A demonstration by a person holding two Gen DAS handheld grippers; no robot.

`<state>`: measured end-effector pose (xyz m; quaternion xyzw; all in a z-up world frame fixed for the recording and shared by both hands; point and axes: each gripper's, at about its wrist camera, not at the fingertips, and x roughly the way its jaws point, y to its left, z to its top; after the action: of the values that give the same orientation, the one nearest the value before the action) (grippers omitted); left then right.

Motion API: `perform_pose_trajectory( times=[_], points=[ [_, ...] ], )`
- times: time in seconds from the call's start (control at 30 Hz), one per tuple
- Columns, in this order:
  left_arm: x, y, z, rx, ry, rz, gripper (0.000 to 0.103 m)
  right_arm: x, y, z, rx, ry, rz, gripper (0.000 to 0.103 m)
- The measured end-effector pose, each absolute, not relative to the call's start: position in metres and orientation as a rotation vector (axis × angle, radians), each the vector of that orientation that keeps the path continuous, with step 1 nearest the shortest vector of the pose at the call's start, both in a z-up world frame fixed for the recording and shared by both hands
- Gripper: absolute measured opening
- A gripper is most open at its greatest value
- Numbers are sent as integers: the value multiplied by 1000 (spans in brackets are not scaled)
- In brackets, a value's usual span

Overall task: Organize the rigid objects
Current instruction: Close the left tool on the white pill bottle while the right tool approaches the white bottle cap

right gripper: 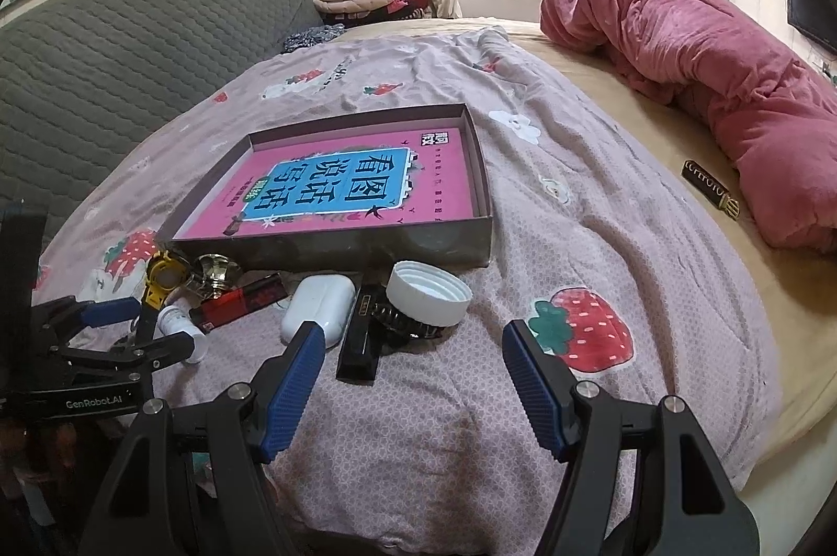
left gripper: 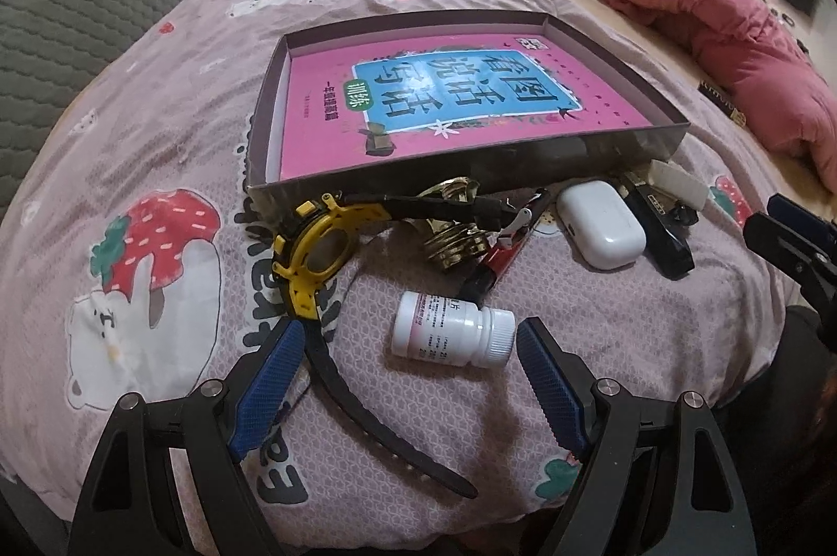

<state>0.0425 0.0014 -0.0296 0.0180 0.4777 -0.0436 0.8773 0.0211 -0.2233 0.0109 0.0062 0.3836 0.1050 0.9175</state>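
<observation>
hovering apart and empty, the left tongs (left gripper: 410, 378) framed the pill bottle (left gripper: 454, 330) on the bed (left gripper: 654, 326) before the box (left gripper: 471, 177); right tongs (right gripper: 410, 381) also gaped. next, likely: close on the bottle, lift it into the box.

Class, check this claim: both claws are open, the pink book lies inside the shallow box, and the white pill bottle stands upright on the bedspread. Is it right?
One error: the white pill bottle lies on its side, as the left wrist view shows. Both claws, left and right, are open, and the pink book lies inside the shallow box.
</observation>
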Motion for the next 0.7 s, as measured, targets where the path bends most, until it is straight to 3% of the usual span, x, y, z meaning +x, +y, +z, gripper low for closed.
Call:
perform_pose_trajectory(
  times=[0.43, 0.57, 0.7],
  points=[
    [50, -6, -32, 118, 1010, -171, 78, 32, -231, 3, 21, 807, 186, 70],
    [54, -7, -39, 122, 1031, -177, 62, 33, -232, 3, 15, 799, 184, 70],
    [56, -7, -43, 114, 1042, -186, 57, 40, -233, -1, 13, 807, 176, 70]
  ],
)
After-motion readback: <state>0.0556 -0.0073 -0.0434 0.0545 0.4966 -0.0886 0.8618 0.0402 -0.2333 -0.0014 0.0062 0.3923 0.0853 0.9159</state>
